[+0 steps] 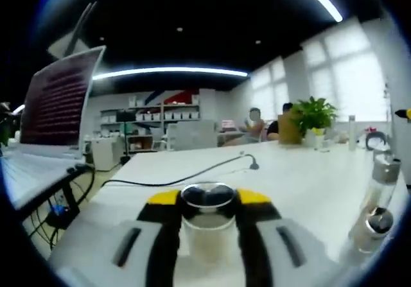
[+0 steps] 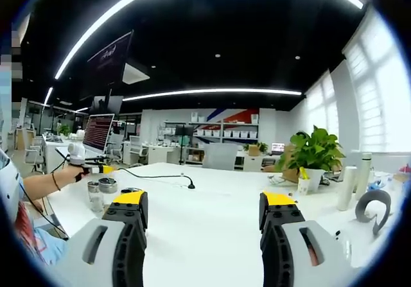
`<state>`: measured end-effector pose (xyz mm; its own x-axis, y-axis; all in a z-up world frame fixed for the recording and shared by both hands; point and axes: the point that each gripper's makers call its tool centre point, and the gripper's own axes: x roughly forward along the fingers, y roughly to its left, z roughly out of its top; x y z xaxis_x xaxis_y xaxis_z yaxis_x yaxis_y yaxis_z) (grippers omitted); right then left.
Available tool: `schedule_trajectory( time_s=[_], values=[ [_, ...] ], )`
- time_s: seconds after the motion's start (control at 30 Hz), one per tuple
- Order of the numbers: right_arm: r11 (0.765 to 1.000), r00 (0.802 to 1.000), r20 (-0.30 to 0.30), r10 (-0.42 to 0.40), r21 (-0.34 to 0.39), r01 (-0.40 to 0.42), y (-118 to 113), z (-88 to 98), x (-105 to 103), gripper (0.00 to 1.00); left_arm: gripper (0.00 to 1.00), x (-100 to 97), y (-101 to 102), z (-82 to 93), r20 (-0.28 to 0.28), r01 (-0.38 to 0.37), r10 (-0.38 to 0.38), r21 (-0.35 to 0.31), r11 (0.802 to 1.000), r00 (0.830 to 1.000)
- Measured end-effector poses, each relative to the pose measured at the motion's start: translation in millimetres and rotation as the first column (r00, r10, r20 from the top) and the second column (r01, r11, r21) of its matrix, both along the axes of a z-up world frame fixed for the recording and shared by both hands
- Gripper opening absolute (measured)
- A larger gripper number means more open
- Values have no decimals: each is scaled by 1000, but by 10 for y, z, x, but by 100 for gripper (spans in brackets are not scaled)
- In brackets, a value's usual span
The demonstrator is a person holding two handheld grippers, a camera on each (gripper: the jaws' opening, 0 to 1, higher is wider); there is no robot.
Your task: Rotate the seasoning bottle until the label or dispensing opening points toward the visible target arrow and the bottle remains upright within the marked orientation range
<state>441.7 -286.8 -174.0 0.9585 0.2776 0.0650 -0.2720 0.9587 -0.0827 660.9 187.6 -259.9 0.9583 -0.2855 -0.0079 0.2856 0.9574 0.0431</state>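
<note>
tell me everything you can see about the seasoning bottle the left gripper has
The seasoning bottle is a small clear jar, glass or clear plastic by its look, with a shiny silver cap on top. It stands upright on the white table, between the yellow-tipped jaws of the left gripper, which close against its sides. Its contents look pale, though blur hides any label or opening. In the right gripper view it shows far off at the left, beside a second small jar.

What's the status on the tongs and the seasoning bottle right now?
Left tongs shut on seasoning bottle, upright on the white table. Right tongs open, holding nothing. Black cable lies beyond the bottle; second bottle off to the side.
</note>
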Motion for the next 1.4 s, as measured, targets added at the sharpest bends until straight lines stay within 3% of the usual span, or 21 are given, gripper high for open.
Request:
schedule_trajectory(
  time_s=[0.4,0.47,0.57,0.73,0.87,0.97,1.07,1.13,1.23,1.4],
  values=[
    [1000,1000,-8,14,-9,-14,65,-15,6,73,33,-455,-18,121,21,39,-39,-19,999,999],
    [1000,1000,5,22,-5,-22,91,17,-4,73,33,-543,-70,112,25,61,-60,-7,998,998],
    [1000,999,14,30,-9,-30,124,37,-16,72,33,-671,-139,91,17,99,-98,-76,992,995],
    [999,999,5,37,-9,-37,143,14,-20,72,33,-780,-171,40,17,97,-96,-32,995,995],
    [1000,1000,12,26,-7,-26,117,34,-25,72,33,-916,-172,-26,3,120,-120,-72,990,993],
    [1000,1000,16,20,-8,-20,101,43,-24,72,33,-1070,-176,-102,-19,135,-136,-67,989,990],
    [1000,1000,11,23,-13,-23,101,30,-22,72,34,-1136,-202,-115,-37,152,-153,-41,988,987],
    [1000,1000,10,26,-18,-25,98,31,-30,72,34,-1188,-205,-64,-13,160,-162,-71,984,987],
    [999,1000,22,17,-31,-17,78,59,-48,72,34,-1238,-231,-76,-26,178,-181,-93,980,983],
    [999,999,36,7,-32,-6,48,93,-71,73,34,-1272,-320,-144,-44,218,-222,-79,973,974]
  ],
)
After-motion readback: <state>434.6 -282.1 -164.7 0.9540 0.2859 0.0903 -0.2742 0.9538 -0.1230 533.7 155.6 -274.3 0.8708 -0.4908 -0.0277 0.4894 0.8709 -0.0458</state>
